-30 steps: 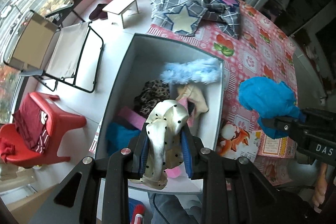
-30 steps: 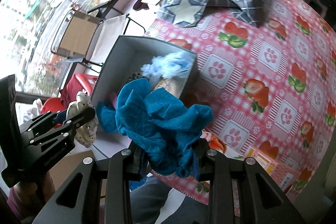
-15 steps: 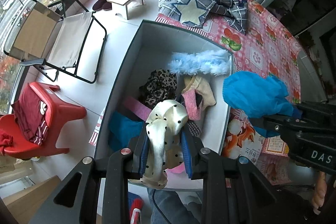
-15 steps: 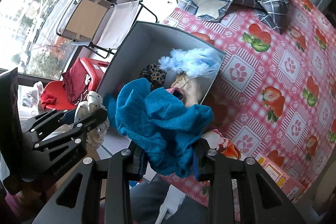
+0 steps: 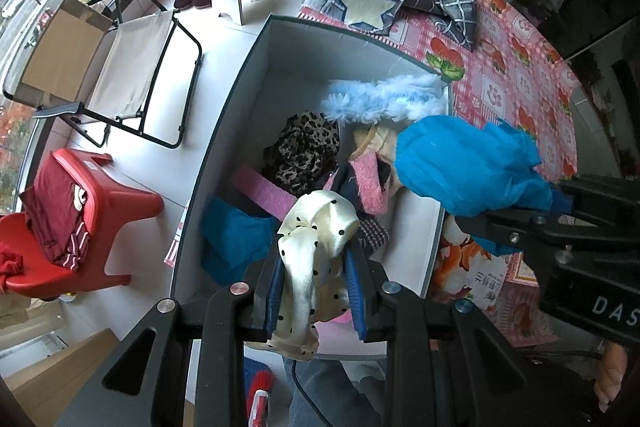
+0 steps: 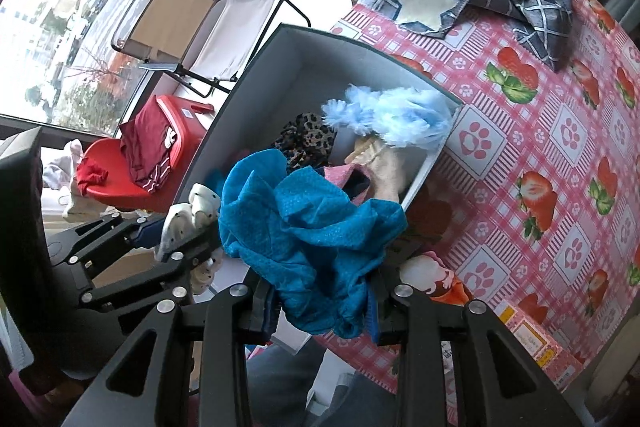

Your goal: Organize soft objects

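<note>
Two handheld grippers point steeply down over an open grey box (image 5: pixel 240 95) on a strawberry-print tablecloth (image 6: pixel 540 115). At the near left, the left gripper (image 5: pixel 316 291) pinches a cream polka-dot scrunchie (image 5: pixel 316 247) above the box's near end. Beside it on the right, the right gripper (image 6: pixel 320 311) is clamped on a crumpled blue cloth (image 6: pixel 308 231) over the box's right edge. Inside lie a fluffy light-blue piece (image 5: pixel 384 97) and a leopard-print scrunchie (image 5: pixel 304 147).

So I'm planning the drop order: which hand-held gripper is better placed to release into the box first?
Left, probably. The left hand-held gripper holds the polka-dot cloth well inside the grey box outline; the right hand-held gripper holds the blue cloth over the box's right wall.
</note>
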Available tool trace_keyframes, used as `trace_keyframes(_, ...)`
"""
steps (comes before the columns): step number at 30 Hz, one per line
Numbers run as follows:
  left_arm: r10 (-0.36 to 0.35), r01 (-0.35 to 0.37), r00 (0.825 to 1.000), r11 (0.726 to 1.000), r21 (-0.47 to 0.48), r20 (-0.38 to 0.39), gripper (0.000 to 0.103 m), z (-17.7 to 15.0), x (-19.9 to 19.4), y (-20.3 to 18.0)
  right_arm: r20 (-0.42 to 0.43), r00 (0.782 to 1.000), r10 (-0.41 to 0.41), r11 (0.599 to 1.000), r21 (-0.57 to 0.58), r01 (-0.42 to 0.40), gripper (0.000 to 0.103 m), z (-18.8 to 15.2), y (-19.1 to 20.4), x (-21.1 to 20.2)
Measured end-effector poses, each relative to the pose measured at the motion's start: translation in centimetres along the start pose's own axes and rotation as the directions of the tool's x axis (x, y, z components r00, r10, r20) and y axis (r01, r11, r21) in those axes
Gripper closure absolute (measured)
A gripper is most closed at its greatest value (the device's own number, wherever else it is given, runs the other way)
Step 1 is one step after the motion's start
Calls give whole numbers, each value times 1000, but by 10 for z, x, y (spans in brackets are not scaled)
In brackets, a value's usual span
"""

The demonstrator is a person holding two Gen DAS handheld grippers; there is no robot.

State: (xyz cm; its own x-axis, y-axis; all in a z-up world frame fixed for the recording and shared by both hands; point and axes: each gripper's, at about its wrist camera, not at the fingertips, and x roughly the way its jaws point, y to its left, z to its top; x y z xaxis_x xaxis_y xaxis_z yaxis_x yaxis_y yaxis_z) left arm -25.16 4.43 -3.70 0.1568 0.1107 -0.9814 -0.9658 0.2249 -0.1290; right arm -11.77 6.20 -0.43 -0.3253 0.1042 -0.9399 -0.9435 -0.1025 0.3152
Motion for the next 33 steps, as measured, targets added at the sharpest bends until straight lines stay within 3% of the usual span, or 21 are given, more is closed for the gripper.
trace_keyframes(8,7,-7,1000,1000,8,-11,71,0,6,1,-12,1000,-12,1000,-19,11,69,6,6,6)
trace_keyframes(9,0,0,1000,1000,8,-14,64,0,6,1,-14,1000,-14,1000,-20,13,69,7,7,7)
trace_keyframes(12,8,-8,1000,1000,6,0,28,-1,5,2,-24,1000,-11,1000,-22,10,66,11,9,9)
trace_keyframes(13,20,-20,1000,1000,7,12,23,-2,3,2,-26,1000,-16,1000,-24,15,54,12,9,9)
trace_keyframes(14,22,-22,1000,1000,8,18,23,-2,2,2,-23,999,-22,999,-27,21,42,13,10,9)
trace_keyframes(15,20,-20,1000,1000,6,21,23,-2,1,3,-19,999,-27,999,-30,26,39,13,11,8)
trace_keyframes(19,-15,15,1000,1000,-18,-9,21,-1,6,9,-16,999,-37,998,-44,36,36,16,12,5)
trace_keyframes(22,13,-13,1000,1000,-14,-20,12,-2,10,9,-15,999,-42,999,-36,41,7,17,11,4)
trace_keyframes(26,31,-30,999,999,-18,40,11,-2,2,10,-24,998,-63,998,-21,63,6,16,7,2)
trace_keyframes(27,51,-50,997,999,-15,61,2,-1,-1,10,-30,997,-75,997,-15,75,6,16,5,3)
trace_keyframes(28,69,-69,993,998,-10,93,0,0,-5,10,-35,995,-88,996,-7,88,6,15,3,3)
trace_keyframes(33,93,-95,982,996,2,165,1,5,-19,10,-54,994,-90,995,25,92,6,10,-4,4)
